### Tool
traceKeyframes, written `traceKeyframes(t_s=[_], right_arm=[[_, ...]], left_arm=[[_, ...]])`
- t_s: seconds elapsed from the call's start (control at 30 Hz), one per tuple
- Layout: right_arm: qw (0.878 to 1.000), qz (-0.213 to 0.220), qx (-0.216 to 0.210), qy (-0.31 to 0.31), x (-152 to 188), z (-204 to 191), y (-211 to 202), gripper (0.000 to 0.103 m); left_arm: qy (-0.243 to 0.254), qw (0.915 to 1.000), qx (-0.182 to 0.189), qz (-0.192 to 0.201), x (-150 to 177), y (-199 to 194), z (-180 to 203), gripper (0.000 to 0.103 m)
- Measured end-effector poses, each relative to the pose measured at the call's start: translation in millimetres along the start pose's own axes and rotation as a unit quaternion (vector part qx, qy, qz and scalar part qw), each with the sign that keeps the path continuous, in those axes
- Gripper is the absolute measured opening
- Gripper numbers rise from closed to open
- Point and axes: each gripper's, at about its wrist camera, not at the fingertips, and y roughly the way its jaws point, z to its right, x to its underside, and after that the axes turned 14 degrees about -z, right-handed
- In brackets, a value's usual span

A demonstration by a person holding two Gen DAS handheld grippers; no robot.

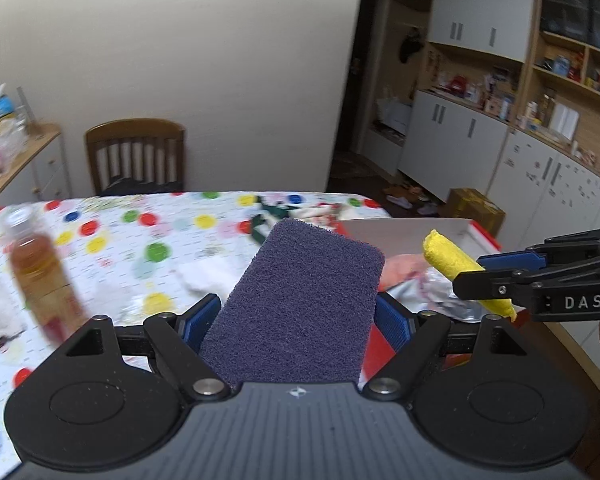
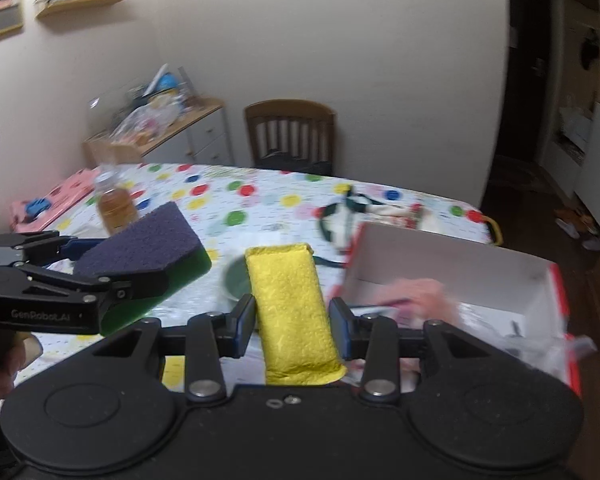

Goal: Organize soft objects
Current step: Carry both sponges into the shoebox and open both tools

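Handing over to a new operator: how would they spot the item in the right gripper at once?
Above the polka-dot table, beside the white box, the right gripper clamps a yellow sponge. Its neighbour, the left gripper's scouring pad, is purple and green.

A: The bottle [image 1: 40, 268] at the left of the left wrist view is pure motion smear, can't read any label.

B: Same for the stuff inside the white box [image 2: 452, 264], right side of the right wrist view. Pinkish blur, crinkly plastic, no idea.
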Motion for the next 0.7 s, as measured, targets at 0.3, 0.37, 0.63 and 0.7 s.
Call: traceKeyframes(t_s=[0.3, 0.37, 0.63, 0.7], right_arm=[[0.998, 0.012, 0.031, 0.047, 22.5, 76.8, -17.9, 0.039], [0.998, 0.014, 0.039, 0.056, 24.5, 93.4, -19.3, 0.039], [0.994, 0.002, 0.058, 0.089, 19.3, 154.8, -9.2, 0.039], [0.993, -0.004, 0.067, 0.094, 14.3, 166.1, -1.8, 0.039]], left_arm=[[0.039, 0.9989, 0.018, -0.015, -19.6, 34.0, 81.3, 0.083], [0.051, 0.9984, 0.018, -0.019, -22.6, 43.0, 98.4, 0.083], [0.102, 0.9935, 0.022, -0.045, -34.0, 82.3, 156.6, 0.083], [0.113, 0.992, 0.018, -0.053, -35.2, 91.6, 169.9, 0.083]])
